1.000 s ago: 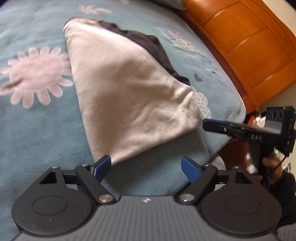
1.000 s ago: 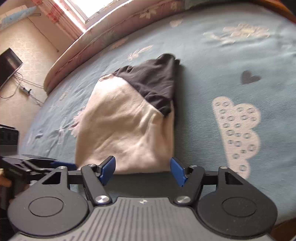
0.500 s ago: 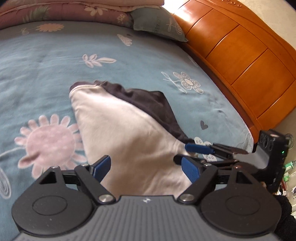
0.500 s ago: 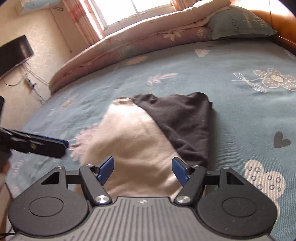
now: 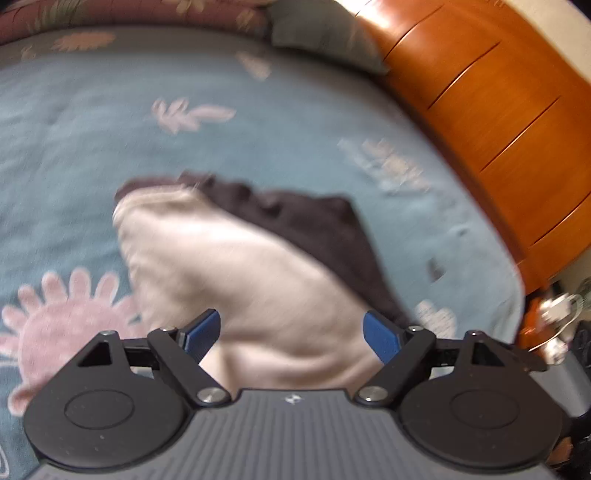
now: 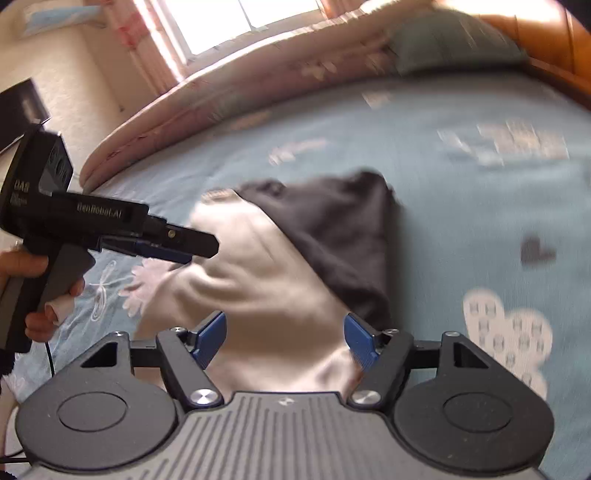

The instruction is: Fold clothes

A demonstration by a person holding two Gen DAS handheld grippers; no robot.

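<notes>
A folded garment, cream [image 5: 258, 280] with a black part [image 5: 314, 229], lies flat on the blue flowered bedspread [image 5: 110, 155]. My left gripper [image 5: 291, 332] hovers open over the garment's near edge, nothing pressed between its blue pads. In the right wrist view the same cream cloth [image 6: 266, 280] and black part [image 6: 343, 236] lie ahead. My right gripper [image 6: 284, 338] hangs above the near edge, its jaws opening and gripping nothing. The left gripper [image 6: 201, 249] reaches in from the left over the cream side, held by a hand [image 6: 33, 266]. Both views are blurred.
An orange wooden headboard [image 5: 498, 129] borders the bed on the right. A grey-green pillow [image 5: 325, 40] and a rolled pink quilt [image 6: 258, 85] lie at the far end. A dark screen [image 6: 22, 110] and a bright window [image 6: 236, 18] are beyond the bed.
Both grippers have drawn back from the garment, so more of the bed shows. The left gripper has swung in over the cream side. The right gripper has left the left wrist view.
</notes>
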